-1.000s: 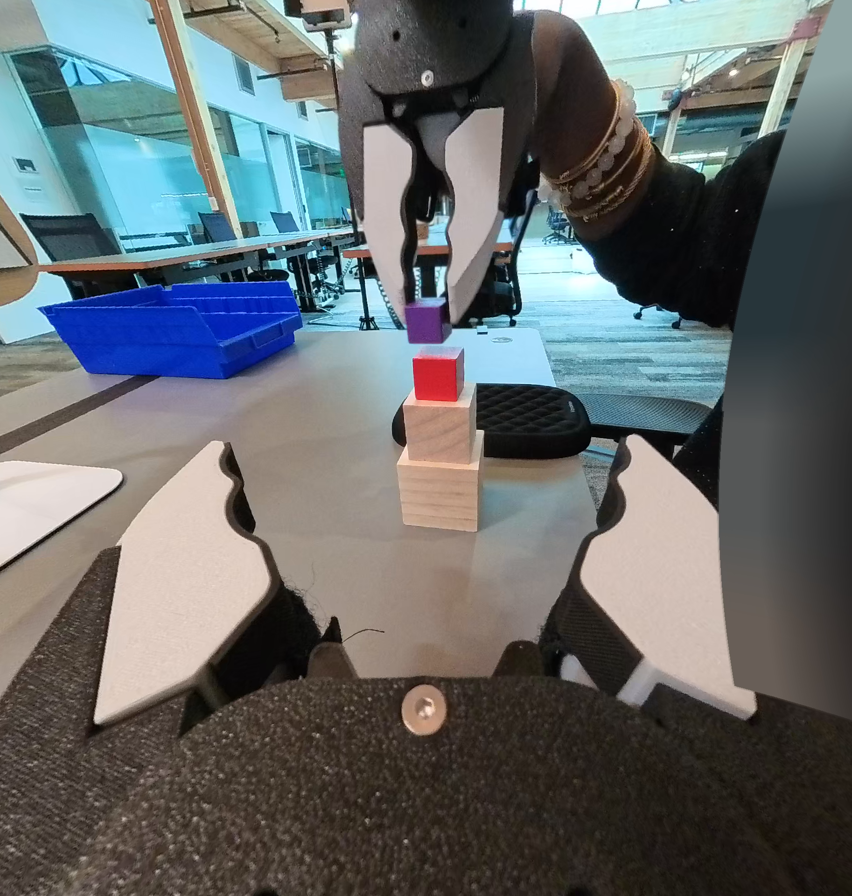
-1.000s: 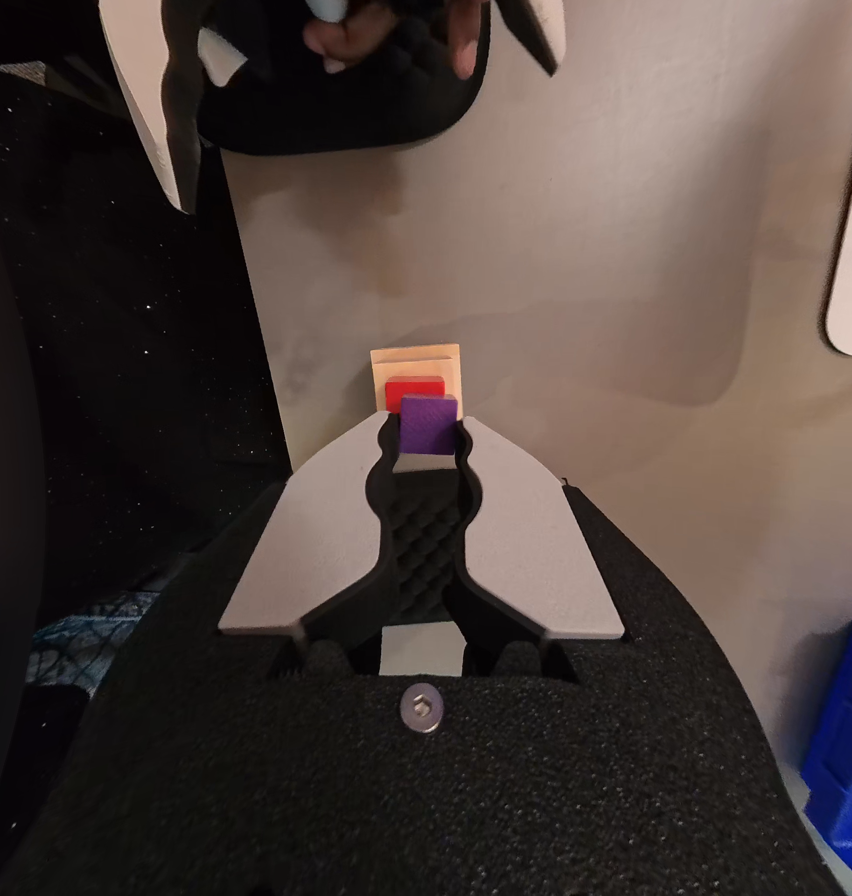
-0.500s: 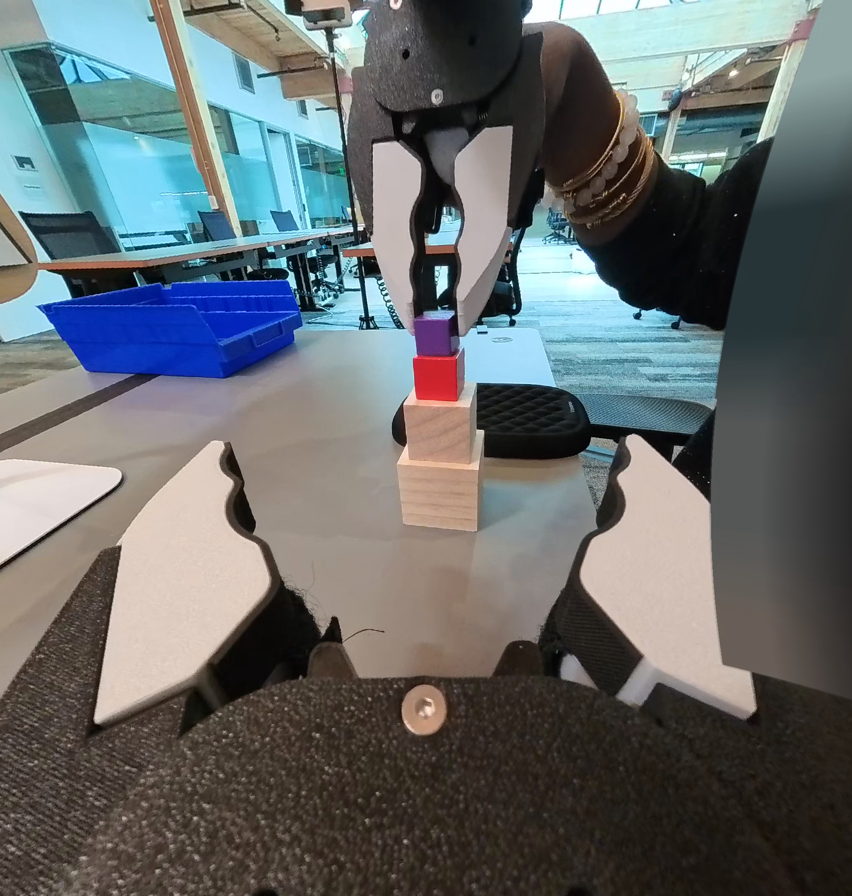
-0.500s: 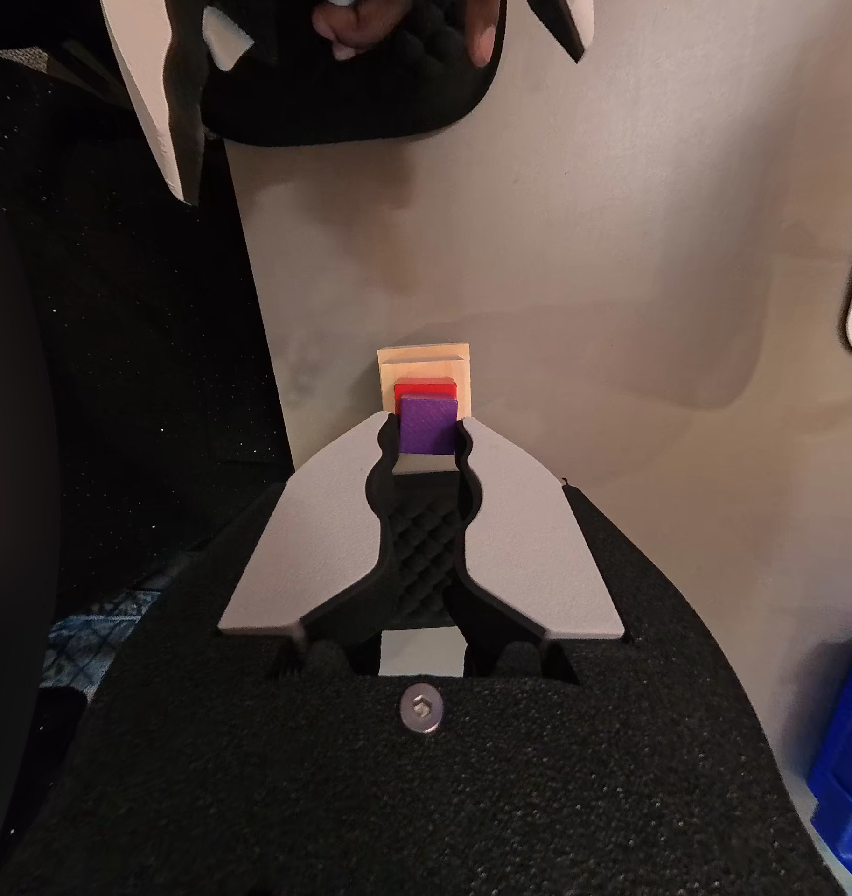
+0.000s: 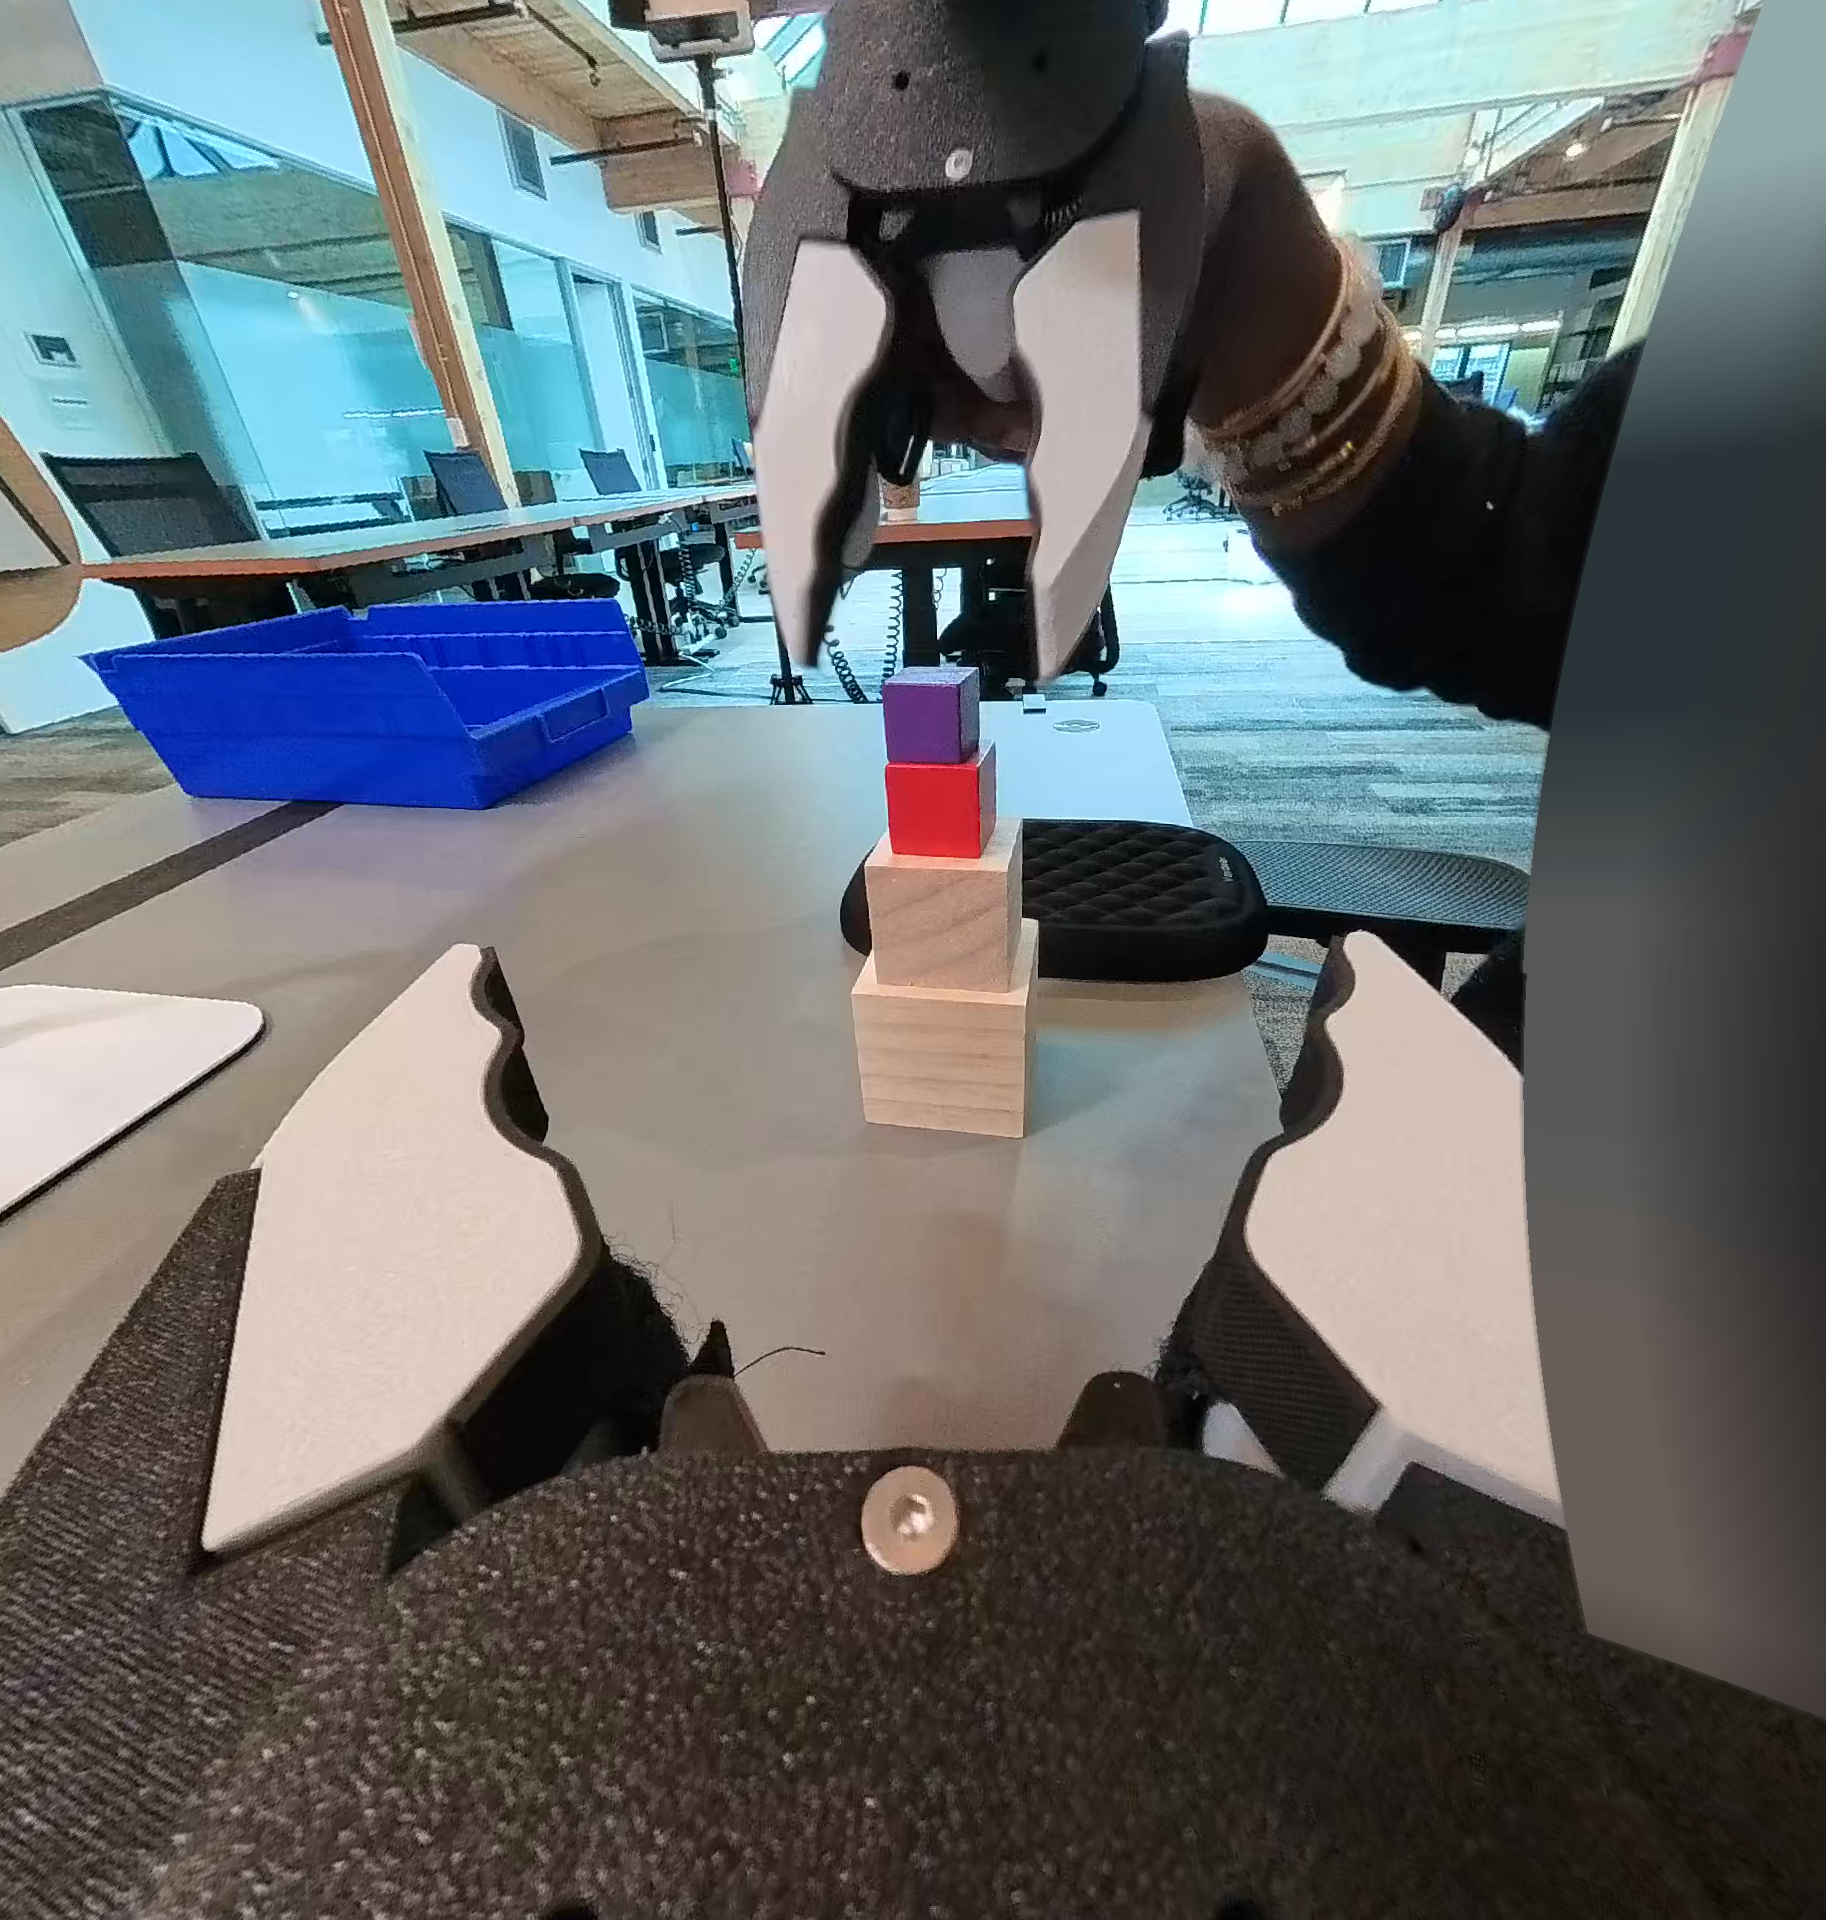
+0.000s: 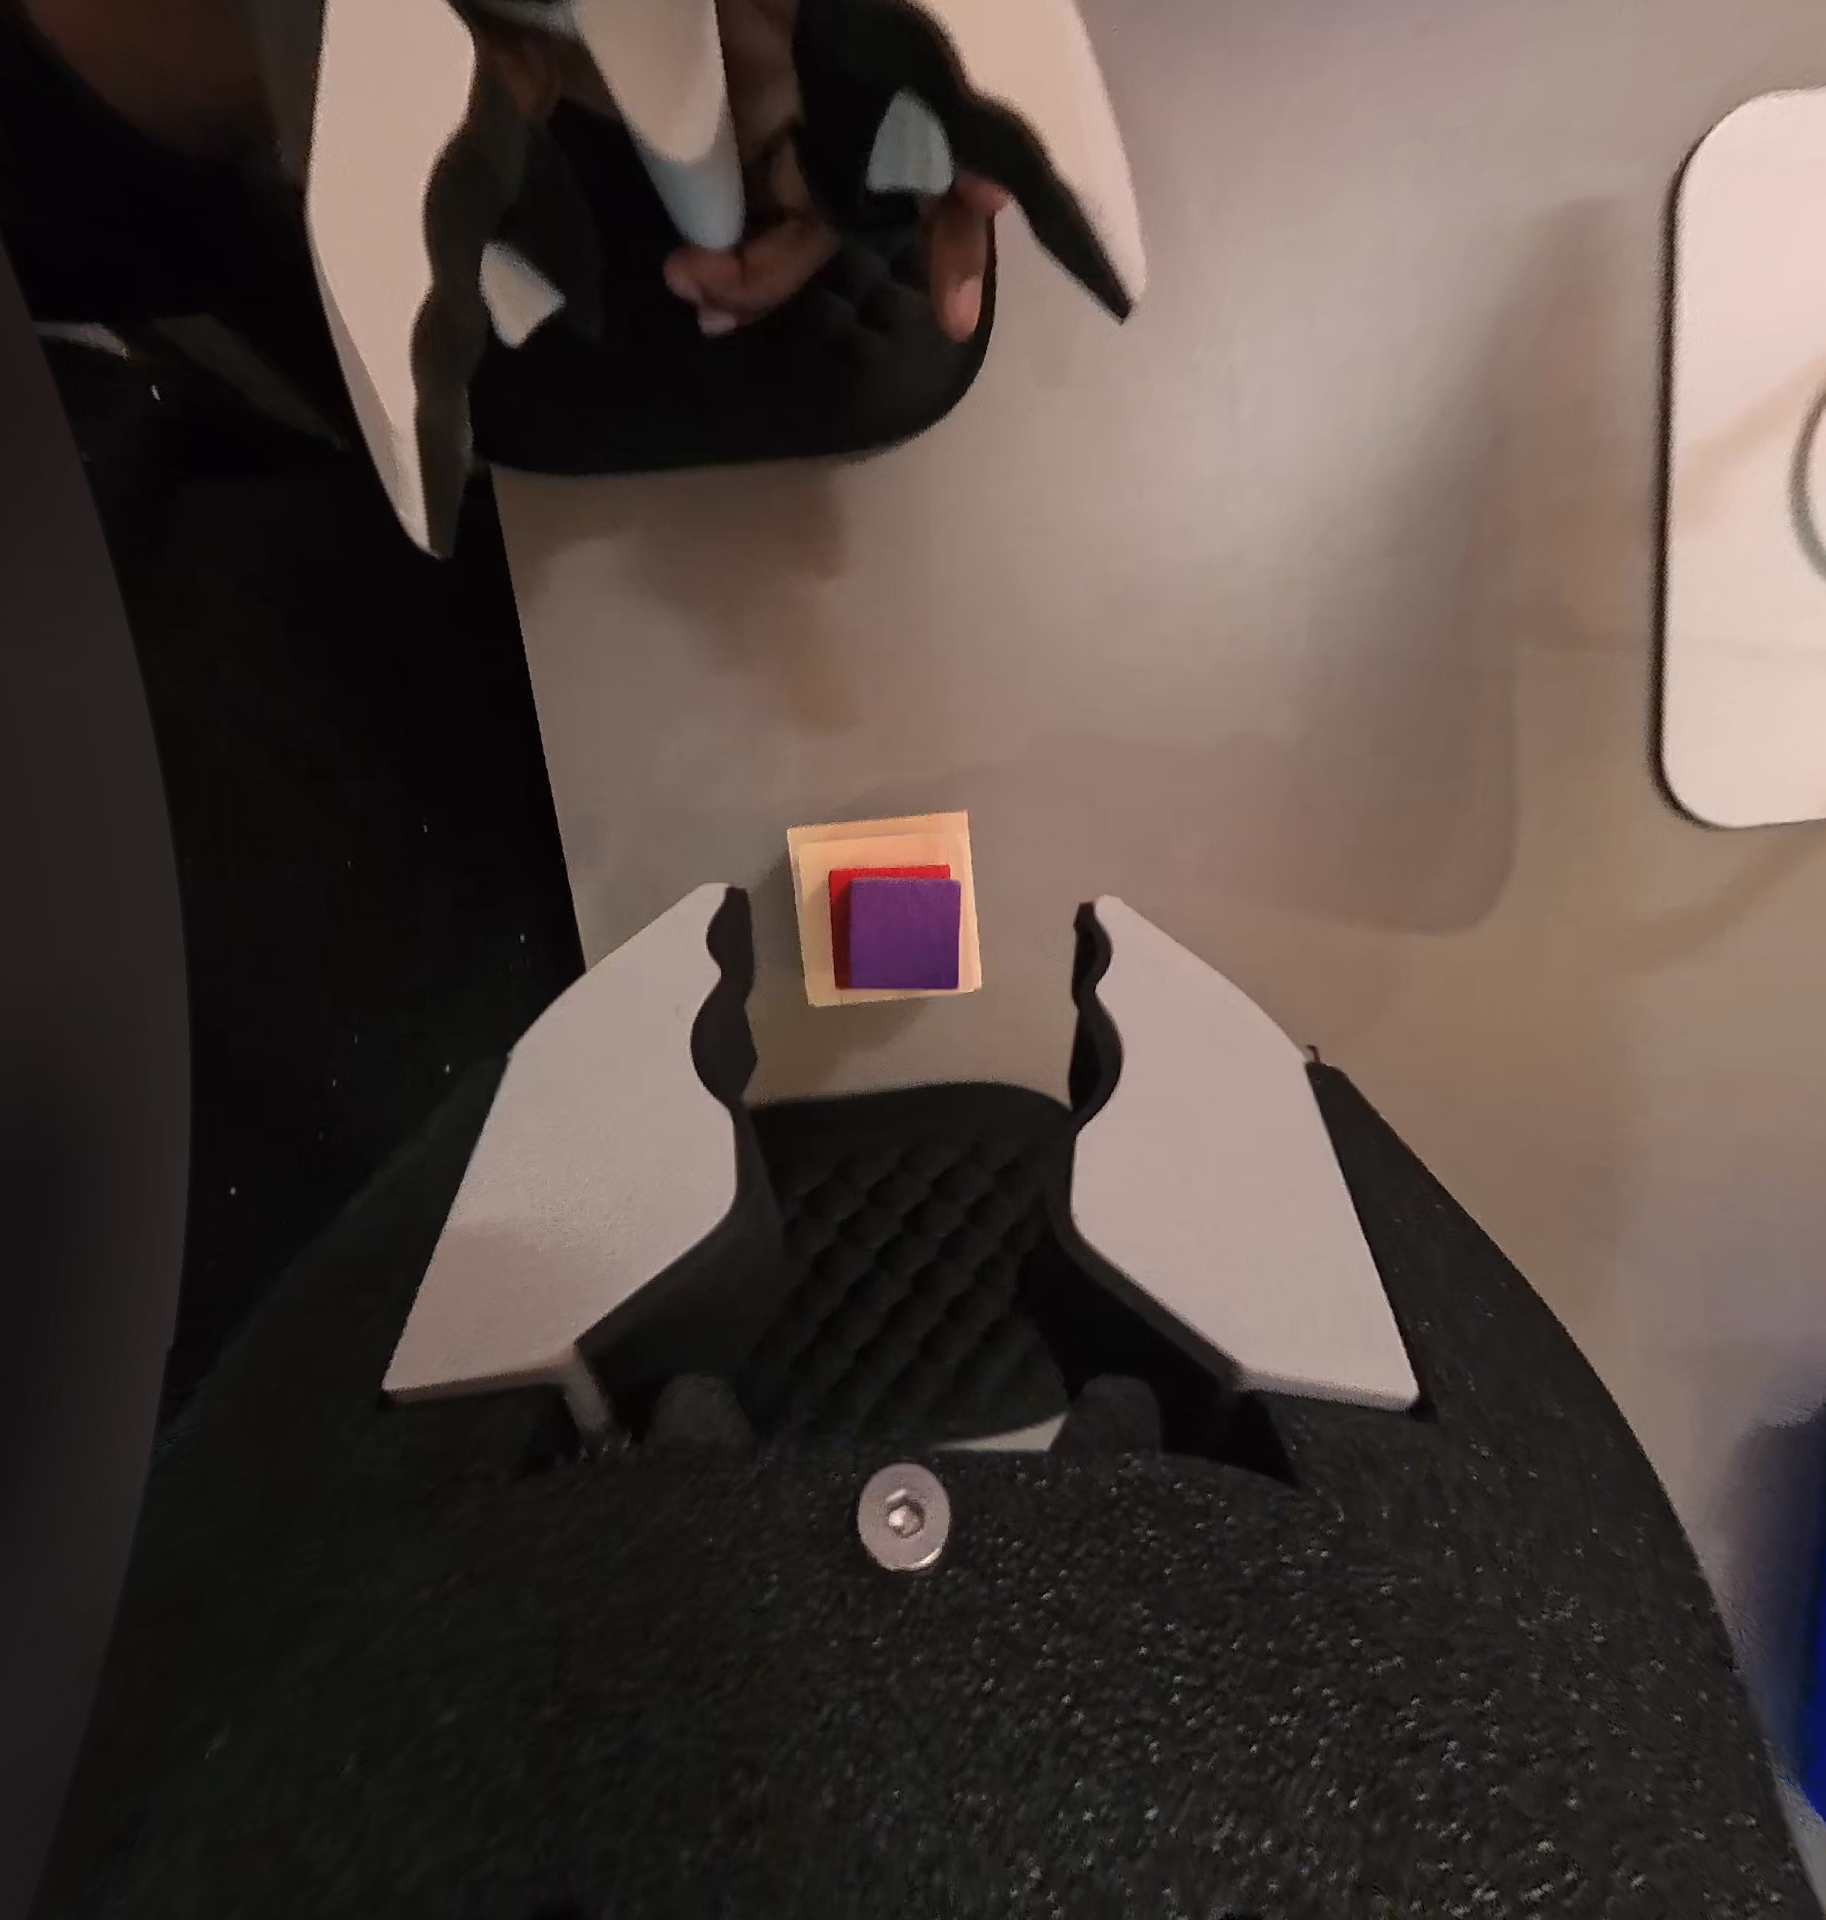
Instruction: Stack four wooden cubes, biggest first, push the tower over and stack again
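On table (image 5: 473,935), four stacked cubes (image 5: 940,904)

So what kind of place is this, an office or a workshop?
Most likely an open-plan office: long desks with black office chairs, glass-walled rooms behind, and carpet. The block tower stands on a grey table.

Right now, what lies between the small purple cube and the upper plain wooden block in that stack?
A red cube alone: in the left wrist view it rests on the upper plain wooden block with the small purple cube on top.
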### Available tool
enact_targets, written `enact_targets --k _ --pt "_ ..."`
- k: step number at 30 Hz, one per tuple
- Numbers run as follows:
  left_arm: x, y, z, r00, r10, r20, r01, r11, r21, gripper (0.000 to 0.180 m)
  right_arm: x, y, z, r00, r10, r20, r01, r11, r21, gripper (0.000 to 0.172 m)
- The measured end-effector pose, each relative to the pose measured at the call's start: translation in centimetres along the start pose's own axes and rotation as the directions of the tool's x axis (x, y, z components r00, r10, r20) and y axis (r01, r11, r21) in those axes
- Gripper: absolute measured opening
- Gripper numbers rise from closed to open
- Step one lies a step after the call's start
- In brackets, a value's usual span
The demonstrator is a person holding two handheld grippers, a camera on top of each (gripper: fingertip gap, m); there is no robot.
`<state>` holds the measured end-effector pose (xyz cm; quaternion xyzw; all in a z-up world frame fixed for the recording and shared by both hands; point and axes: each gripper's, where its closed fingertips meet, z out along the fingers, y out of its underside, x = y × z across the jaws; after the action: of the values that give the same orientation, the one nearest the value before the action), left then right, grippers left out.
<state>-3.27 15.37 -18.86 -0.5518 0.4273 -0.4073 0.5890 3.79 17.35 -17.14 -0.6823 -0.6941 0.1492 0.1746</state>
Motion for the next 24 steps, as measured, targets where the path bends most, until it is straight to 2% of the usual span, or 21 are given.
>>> enact_targets --k 4,8,11,15,19,24 --pt "0.0 0.0 0.0 1.0 -0.001 0.002 0.001 1.0 -0.001 0.139 0.5 -1.0 -0.8 0.998 0.03 -0.057 -0.019 0.983 0.184 0.079" --pt "-0.2 0.0 0.0 1.0 -0.005 0.012 0.005 1.0 -0.001 0.138 1.5 -1.0 -1.6 0.983 0.076 -0.166 -0.009 0.929 0.37 0.113" --pt "-0.3 0.1 0.1 1.0 -0.003 0.023 0.003 1.0 -0.01 0.138 1.9 -0.5 -2.0 0.961 0.12 -0.25 0.029 0.854 0.52 0.141" --pt "-0.5 0.2 0.2 0.999 0.001 0.039 0.0 1.0 -0.02 0.138 1.6 0.9 -1.8 0.936 0.171 -0.307 0.083 0.741 0.667 0.144" --pt "-0.8 0.1 0.0 0.997 0.008 0.075 -0.007 1.0 -0.008 0.134 1.8 2.6 -1.2 0.931 0.248 -0.267 0.052 0.634 0.772 0.144" --pt "-1.3 -0.1 -0.1 0.993 0.013 0.122 -0.013 1.0 -0.001 0.133 2.1 4.2 -0.1 0.948 0.287 -0.14 -0.03 0.517 0.855 0.144"
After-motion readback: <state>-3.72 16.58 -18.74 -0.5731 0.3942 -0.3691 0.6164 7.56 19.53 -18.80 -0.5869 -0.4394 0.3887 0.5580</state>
